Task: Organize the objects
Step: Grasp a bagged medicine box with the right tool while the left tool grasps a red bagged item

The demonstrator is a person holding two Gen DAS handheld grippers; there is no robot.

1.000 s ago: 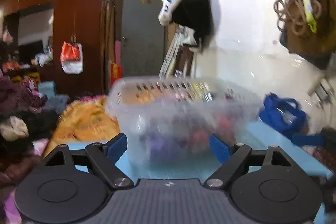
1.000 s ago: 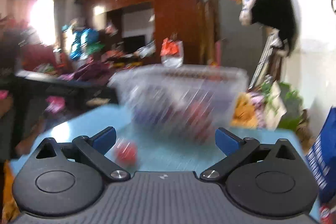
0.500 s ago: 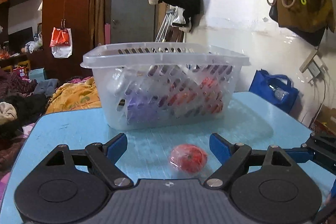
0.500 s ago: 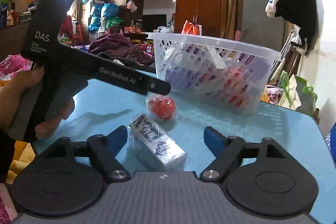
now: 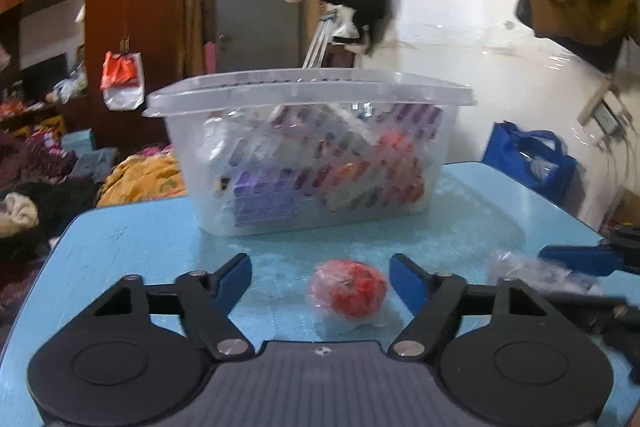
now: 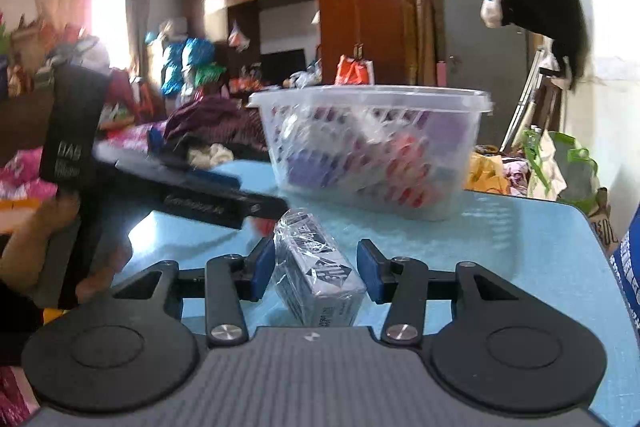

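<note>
- Closing both grippers at once is the step in hand, judging by the layout: each should centre its item between the pads before squeezing, since both items are wrapped in slippery clear film.
- Left gripper (image 5: 320, 277): jaws about half spread and closing, with the red ball (image 5: 347, 290) lying on the blue table (image 5: 132, 239) between them, low centre of the left view. Neither pad touches it yet; it sits nearer the right-hand pad, so a small shift that way would even the grip.
- Right gripper (image 6: 316, 273): jaws narrow and closing around the wrapped box (image 6: 318, 273), low centre of the right view. The left pad looks to be at the film; a thin gap shows at the right pad, so it is not yet pinched.
- Basket (image 5: 310, 95): clear, already holding items, mid-frame beyond both grippers, the likely place for both items.
</note>
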